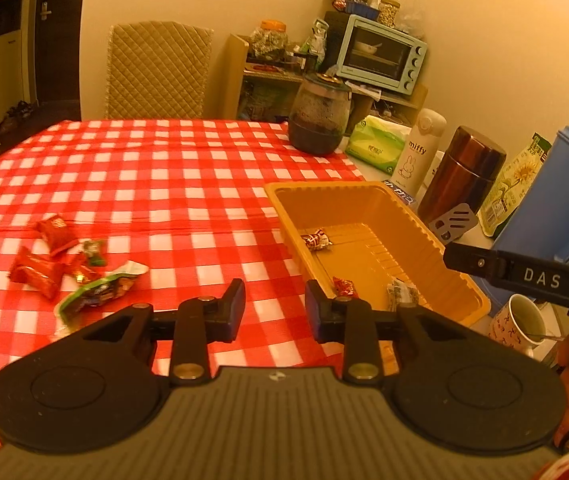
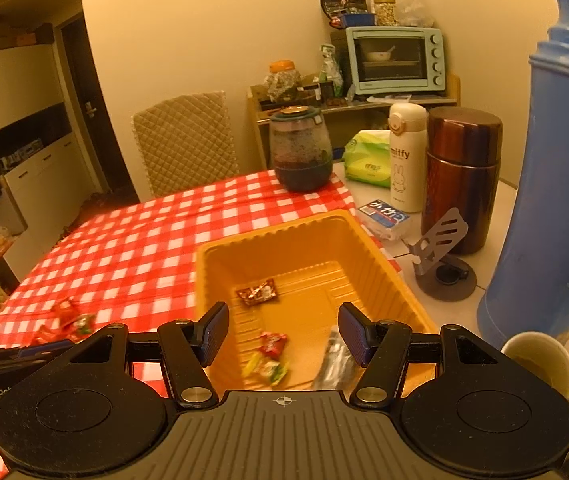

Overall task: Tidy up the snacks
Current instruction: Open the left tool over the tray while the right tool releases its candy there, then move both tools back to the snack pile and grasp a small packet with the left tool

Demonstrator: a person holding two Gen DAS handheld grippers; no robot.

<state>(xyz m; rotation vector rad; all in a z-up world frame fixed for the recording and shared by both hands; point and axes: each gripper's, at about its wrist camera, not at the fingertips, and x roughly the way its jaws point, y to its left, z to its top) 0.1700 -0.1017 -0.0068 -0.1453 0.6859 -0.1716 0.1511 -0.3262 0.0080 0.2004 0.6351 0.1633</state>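
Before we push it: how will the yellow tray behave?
The yellow tray looks like thin ribbed plastic, so probably light and a bit flexy at the rim. Holding only a few snacks, it would likely slide easily on the checked cloth, perhaps bunching it. Wide and low, it seems unlikely to tip.

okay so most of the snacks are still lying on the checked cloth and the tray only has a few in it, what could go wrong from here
The paper cup with drink sits close beside the right gripper; a sideways swing might tip it. The loose snacks lie bunched together, so the left gripper may pinch two. The light tray could slide if bumped.
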